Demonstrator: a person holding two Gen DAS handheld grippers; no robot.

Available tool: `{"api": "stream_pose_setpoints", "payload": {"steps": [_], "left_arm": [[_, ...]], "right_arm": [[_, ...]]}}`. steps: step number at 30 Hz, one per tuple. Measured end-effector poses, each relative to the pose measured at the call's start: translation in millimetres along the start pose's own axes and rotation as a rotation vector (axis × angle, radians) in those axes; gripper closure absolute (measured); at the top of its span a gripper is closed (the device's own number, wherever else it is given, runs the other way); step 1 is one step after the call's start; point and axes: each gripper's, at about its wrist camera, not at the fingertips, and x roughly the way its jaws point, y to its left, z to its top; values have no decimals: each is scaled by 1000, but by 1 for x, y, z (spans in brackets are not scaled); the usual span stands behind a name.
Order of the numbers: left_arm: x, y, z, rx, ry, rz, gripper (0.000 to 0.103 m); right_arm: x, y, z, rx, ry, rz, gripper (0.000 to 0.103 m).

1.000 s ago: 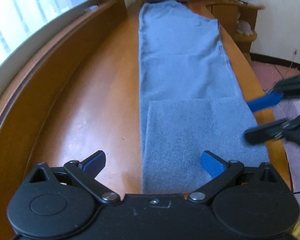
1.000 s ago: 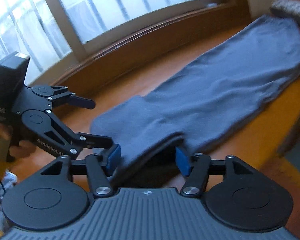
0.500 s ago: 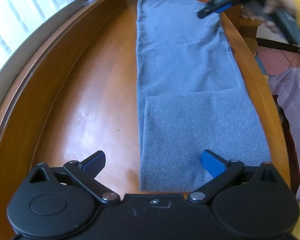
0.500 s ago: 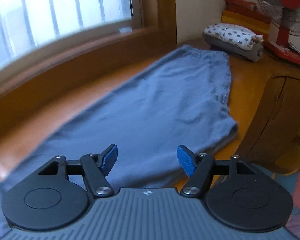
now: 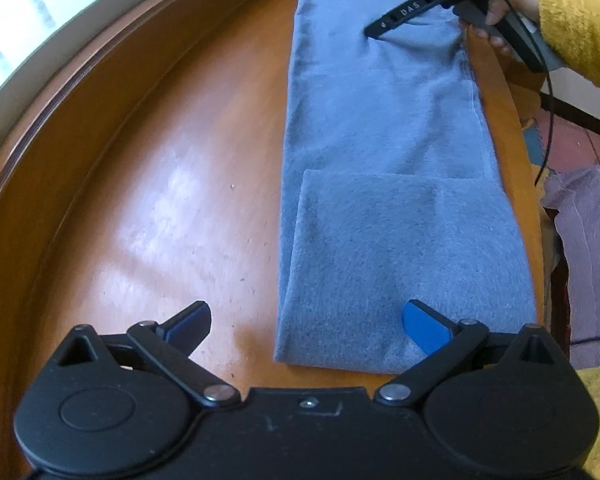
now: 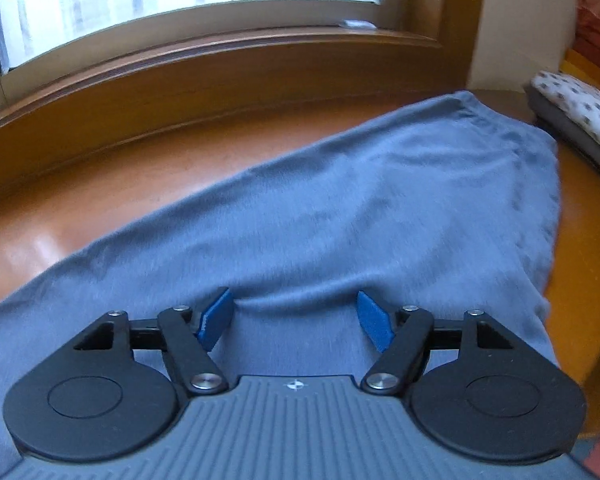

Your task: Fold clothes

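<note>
Long blue trousers [image 5: 384, 120] lie flat along the wooden table [image 5: 172, 184], the near end folded back into a square flap [image 5: 404, 256]. My left gripper [image 5: 306, 322] hovers open over the folded end's near left corner, nothing between its blue pads. My right gripper [image 6: 296, 318] is over the upper part of the trousers [image 6: 340, 216], near the waistband end; its jaws are opening, and the cloth lies below them, not pinched. In the left wrist view the right gripper [image 5: 376, 30] is held by a hand in a yellow sleeve [image 5: 580, 32] at the far right.
A window [image 6: 180, 4] and its wooden sill [image 6: 220, 80] run along the table's far side. A spotted folded bundle [image 6: 580, 116] lies beyond the waistband. Pink cloth [image 5: 592, 256] hangs off the table's right edge. A cable [image 5: 550, 112] trails from the right gripper.
The right gripper let go of the folded leg end and travelled up the trousers to the waistband end. The left gripper shifted slightly and tilted downward, staying open.
</note>
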Motion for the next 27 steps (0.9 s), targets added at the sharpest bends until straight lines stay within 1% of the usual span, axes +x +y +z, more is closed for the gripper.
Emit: {"api": "stream_pose_setpoints", "payload": {"steps": [4,5,7,9,12,13,15,18,21,23,25,27], "left_arm": [[-2,-9,3,5,-3,12,0],[-3,-9,3,2,-8,10,0],[-3,-8,3,-11,-16,1,0],[-10,-5,0,-19,-37,-8,0],[-28,-5,-5,4,-103,-13,0],[-35,-6,-5,19,-136,-24,0],[-47,-10,-4,54,-198,-71,0],[-52,-19,0,126,-261,-157,0],[-38,-27,3,205,-249,-227,0],[-26,-32,0,236,-220,-247,0],[-14,-33,-6,250,-199,-261,0],[-8,-24,-9,194,-194,-287,0]], "right_arm": [[13,1,11,-38,-3,24,29],[11,1,12,-33,2,15,30],[3,3,13,-7,0,-12,37],[-28,14,6,21,-60,5,37],[-86,53,-18,-20,-149,41,37],[-106,71,-30,-47,-174,55,37],[-132,103,-51,-60,-206,71,37],[-161,153,-88,-62,-212,100,38],[-164,198,-112,-148,-196,46,40],[-155,212,-119,-170,-160,-1,40],[-141,213,-123,-149,-114,-27,40],[-129,211,-127,-114,-76,-20,40]]}}
